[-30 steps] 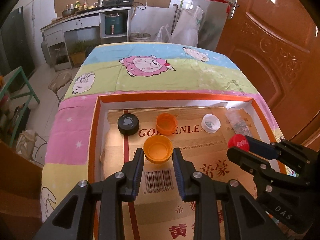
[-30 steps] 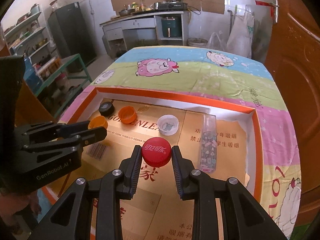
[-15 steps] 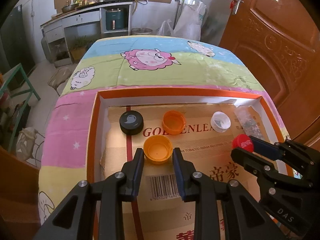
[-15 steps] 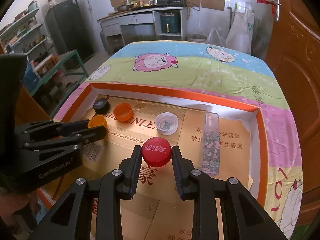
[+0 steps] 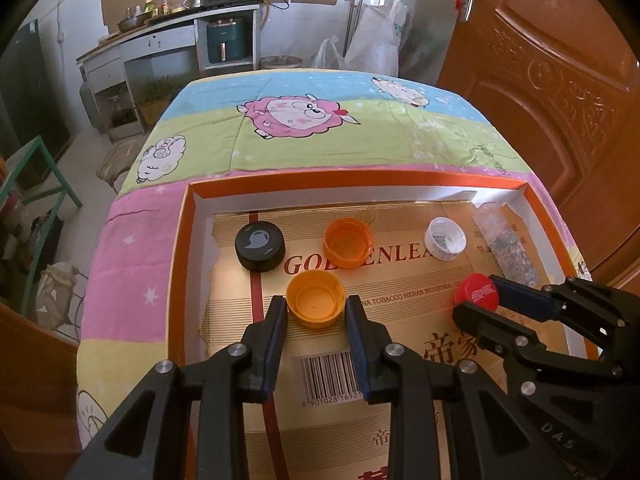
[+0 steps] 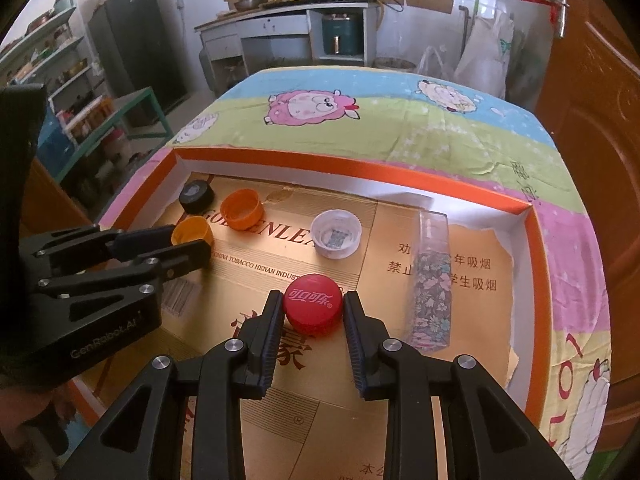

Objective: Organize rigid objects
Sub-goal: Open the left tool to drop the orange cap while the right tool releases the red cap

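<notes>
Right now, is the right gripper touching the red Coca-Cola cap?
Touching. In the right wrist view both pads of the right gripper press the sides of the red Coca-Cola cap, with no gap on either side.

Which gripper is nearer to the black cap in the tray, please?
Left. The left gripper, gripping the yellow cap, sits just beside the black cap; the right gripper, holding the red cap, is farther across.
</notes>
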A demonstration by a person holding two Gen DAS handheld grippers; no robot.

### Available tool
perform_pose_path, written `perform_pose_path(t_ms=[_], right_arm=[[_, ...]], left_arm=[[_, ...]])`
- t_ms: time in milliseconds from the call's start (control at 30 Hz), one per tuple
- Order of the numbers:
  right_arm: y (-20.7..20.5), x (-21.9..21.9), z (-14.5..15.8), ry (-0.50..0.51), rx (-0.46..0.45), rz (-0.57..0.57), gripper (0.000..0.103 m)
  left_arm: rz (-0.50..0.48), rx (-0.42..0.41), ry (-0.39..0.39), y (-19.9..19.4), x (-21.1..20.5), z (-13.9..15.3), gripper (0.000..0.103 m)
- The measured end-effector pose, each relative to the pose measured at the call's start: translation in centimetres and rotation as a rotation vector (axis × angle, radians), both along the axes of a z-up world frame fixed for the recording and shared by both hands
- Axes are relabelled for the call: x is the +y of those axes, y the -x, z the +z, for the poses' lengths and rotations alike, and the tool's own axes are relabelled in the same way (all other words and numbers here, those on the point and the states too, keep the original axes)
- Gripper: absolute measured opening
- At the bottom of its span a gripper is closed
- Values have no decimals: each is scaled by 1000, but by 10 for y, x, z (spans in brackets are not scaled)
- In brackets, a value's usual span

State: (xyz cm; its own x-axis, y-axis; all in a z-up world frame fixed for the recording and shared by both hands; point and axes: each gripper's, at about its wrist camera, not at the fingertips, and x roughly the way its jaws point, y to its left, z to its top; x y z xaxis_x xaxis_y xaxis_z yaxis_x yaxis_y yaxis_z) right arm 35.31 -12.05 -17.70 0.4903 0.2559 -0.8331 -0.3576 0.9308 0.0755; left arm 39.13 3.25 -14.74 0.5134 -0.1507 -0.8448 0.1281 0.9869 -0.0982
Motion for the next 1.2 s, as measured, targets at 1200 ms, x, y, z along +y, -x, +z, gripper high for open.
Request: perform_pose_path(t_ms=[1200], right_arm=[[27, -12, 30, -22, -77, -39, 32]], left_arm=[[10, -80, 2, 28, -1, 33, 40]])
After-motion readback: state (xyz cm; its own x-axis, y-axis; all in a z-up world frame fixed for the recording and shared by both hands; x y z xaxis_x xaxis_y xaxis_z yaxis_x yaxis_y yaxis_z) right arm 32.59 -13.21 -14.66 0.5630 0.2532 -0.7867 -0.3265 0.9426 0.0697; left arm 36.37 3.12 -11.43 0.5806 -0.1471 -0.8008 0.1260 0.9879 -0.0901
